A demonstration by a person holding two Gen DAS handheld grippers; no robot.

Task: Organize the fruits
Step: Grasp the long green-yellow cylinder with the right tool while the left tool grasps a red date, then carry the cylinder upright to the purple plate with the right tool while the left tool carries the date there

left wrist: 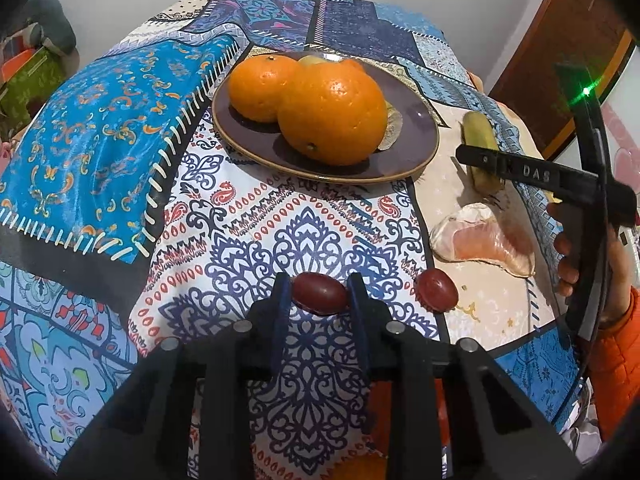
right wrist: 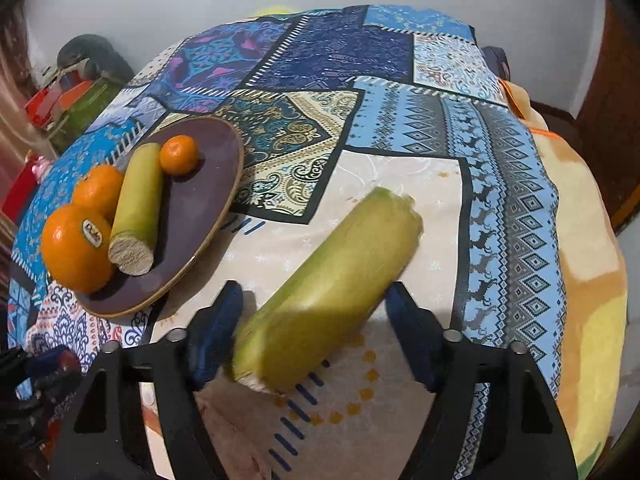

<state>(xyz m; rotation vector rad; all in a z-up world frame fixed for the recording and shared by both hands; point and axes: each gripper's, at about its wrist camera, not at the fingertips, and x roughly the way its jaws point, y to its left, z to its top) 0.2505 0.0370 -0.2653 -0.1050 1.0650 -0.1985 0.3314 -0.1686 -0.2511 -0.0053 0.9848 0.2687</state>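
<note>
Risks first. Left gripper (left wrist: pixel 320 294) pinching a small red grape (left wrist: pixel 319 293) by its two ends, low at 6 o'clock in the left wrist view, just above the patterned tablecloth (left wrist: pixel 248 240). Smooth, rounded skin: likely to squirt out sideways under a hard squeeze, or burst. Second red grape (left wrist: pixel 436 291) just beside at 3 o'clock of the first, loose on the cloth, easily nudged and set rolling toward the table edge.

Right gripper (right wrist: pixel 314 312) straddling a green sugarcane piece (right wrist: pixel 332 292) lying slantwise, 7 to 1 o'clock, in the right wrist view. Jaws spread about halfway; right pad apparently touching the cane, left pad apart with a gap showing, so no firm pinch yet. Blurred outline hints at movement; a lopsided close could roll or twist the cane away.

Purple plate (left wrist: pixel 416 136) at 12 o'clock in the left view, already crowded with two large oranges (left wrist: pixel 332 116), a small orange (right wrist: pixel 179 155) and another cane piece (right wrist: pixel 138 208); little bare room, so additions may tumble off the rim. Peeled pomelo segment (left wrist: pixel 484 244) on the cloth at 3 o'clock, not yet moved.
</note>
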